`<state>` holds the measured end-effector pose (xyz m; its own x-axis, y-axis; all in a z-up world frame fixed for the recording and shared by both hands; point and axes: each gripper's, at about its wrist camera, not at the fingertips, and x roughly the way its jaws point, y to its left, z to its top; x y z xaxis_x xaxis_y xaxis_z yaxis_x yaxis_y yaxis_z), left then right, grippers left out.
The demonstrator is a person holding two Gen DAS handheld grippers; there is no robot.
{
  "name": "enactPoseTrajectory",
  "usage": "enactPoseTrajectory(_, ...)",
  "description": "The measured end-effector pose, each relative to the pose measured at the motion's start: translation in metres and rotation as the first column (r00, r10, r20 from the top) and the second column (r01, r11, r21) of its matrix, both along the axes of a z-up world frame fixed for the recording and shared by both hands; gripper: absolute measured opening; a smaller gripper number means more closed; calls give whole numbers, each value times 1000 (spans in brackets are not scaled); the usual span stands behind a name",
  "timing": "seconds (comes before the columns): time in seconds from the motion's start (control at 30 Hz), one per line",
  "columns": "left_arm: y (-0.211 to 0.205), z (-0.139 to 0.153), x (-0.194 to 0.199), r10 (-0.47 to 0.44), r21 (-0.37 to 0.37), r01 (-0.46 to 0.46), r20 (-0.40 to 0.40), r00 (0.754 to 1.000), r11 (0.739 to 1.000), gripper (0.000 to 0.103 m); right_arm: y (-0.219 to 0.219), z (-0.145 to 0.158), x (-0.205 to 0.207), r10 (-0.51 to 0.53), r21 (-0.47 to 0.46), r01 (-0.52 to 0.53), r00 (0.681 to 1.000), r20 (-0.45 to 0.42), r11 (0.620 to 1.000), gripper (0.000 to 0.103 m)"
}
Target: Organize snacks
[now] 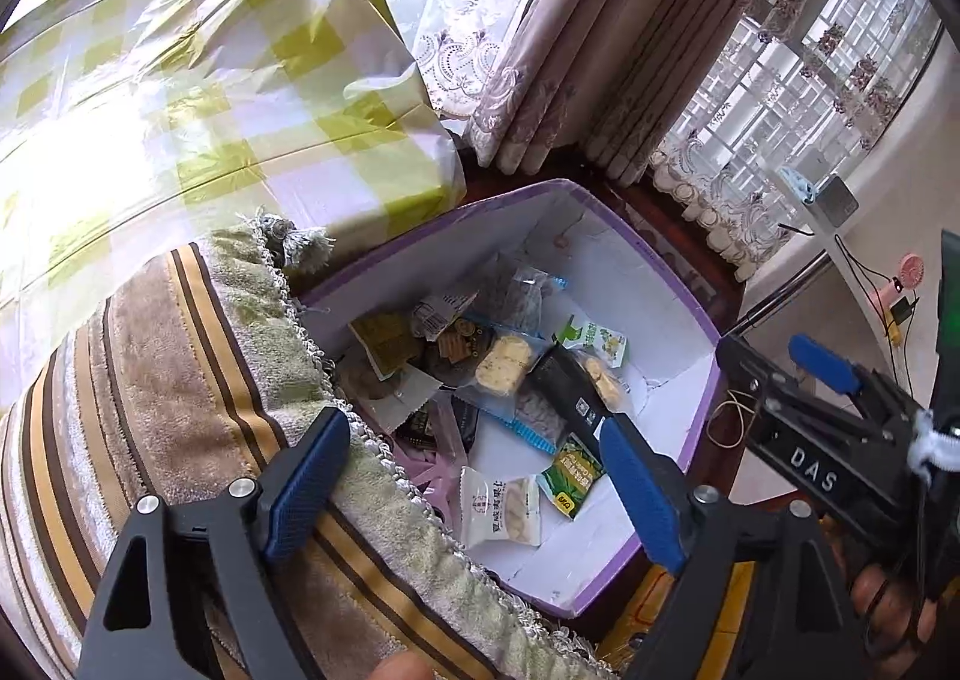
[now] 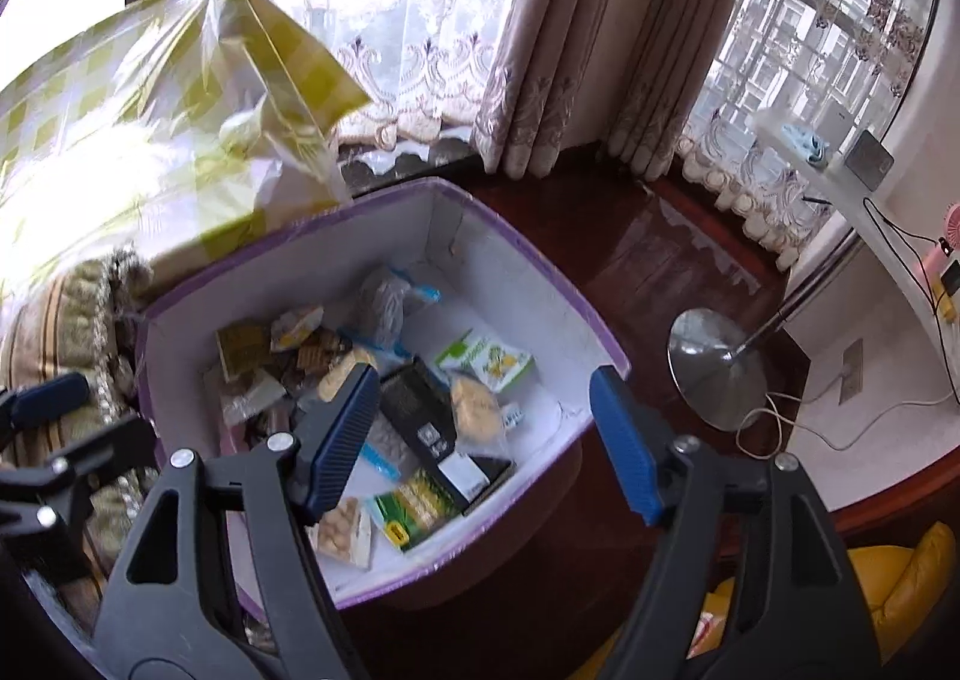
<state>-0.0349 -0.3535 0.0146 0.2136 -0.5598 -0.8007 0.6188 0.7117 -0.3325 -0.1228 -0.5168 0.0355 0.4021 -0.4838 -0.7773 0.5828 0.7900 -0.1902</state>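
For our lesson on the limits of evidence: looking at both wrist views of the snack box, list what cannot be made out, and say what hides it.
- Snacks at the bottom of the purple box: both views, buried under upper packets.
- Black packet: right wrist view, print too small to read.
- Box's near corner: left wrist view, covered by the striped cushion; right wrist view, by the right gripper.
- Contents of the checked bag: both views, wrapping and glare.

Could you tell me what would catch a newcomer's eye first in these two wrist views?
Probably the purple-rimmed white storage box on the dark wooden floor, its bottom littered with small wrapped snack packets. Both the left gripper and the right gripper hover open and empty above it. To its left looms a large bundle wrapped in yellow-green checked plastic, resting on a striped fringed cushion.
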Motion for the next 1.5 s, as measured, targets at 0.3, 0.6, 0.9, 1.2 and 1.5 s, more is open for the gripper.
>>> enactPoseTrajectory(0.3, -1, -2, 0, 9, -2, -9, 2, 1000, 1000, 86, 9, 3, 5, 26, -15, -26, 1000, -8, 1000, 75)
enactPoseTrajectory(0.6, -3, -3, 0, 4, -2, -4, 4, 1000, 1000, 88, 6, 2, 7, 26, -7, -27, 1000, -11, 1000, 75)
enactPoseTrajectory(0.9, -7, -4, 0, -15, -4, 15, -3, 1000, 1000, 94, 4, 2, 7, 28, -3, -28, 1000, -9, 1000, 75)
enactPoseTrajectory(1.2, -8, -4, -1, -23, -7, 23, -4, 1000, 1000, 96, 4, 0, 7, 36, 0, -36, 999, -13, 999, 75)
enactPoseTrajectory(1.5, -8, -4, -1, -21, -7, 21, -5, 1000, 1000, 97, 1, -1, 7, 36, 1, -36, 999, -12, 999, 75)
